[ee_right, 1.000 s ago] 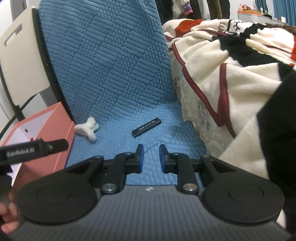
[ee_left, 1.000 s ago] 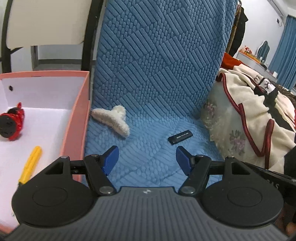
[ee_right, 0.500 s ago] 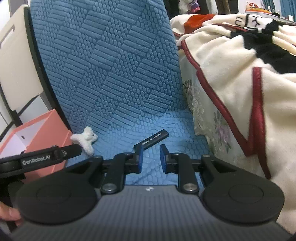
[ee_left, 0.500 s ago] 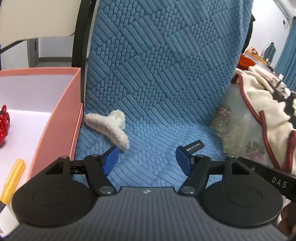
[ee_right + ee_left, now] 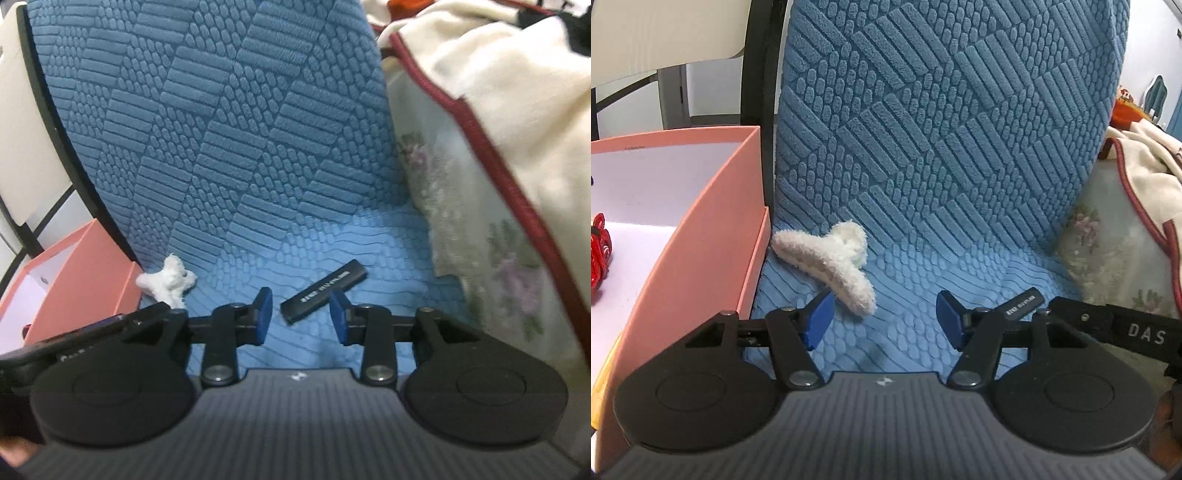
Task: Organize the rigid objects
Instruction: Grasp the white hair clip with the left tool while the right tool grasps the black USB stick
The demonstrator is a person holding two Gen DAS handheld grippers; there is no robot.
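Observation:
A fluffy white hair claw (image 5: 827, 264) lies on the blue textured chair seat (image 5: 923, 273), beside the pink box (image 5: 713, 236). My left gripper (image 5: 884, 319) is open, its left fingertip (image 5: 818, 319) close to the claw's near end. A flat black stick with white lettering (image 5: 324, 290) lies on the seat; it also shows in the left wrist view (image 5: 1021, 304). My right gripper (image 5: 301, 319) is open just in front of the stick. The hair claw (image 5: 166, 282) shows far left in the right wrist view.
The pink box holds a red object (image 5: 598, 251) and a yellow tool (image 5: 604, 373) at the frame's edge. A cream blanket with red trim (image 5: 491, 122) covers furniture on the right. The blue chair back (image 5: 942, 122) rises behind the seat. A white folding chair (image 5: 657, 37) stands behind the box.
Both grippers have moved forward and down toward the seat. My right gripper has opened from nearly shut. The left gripper has stayed open.

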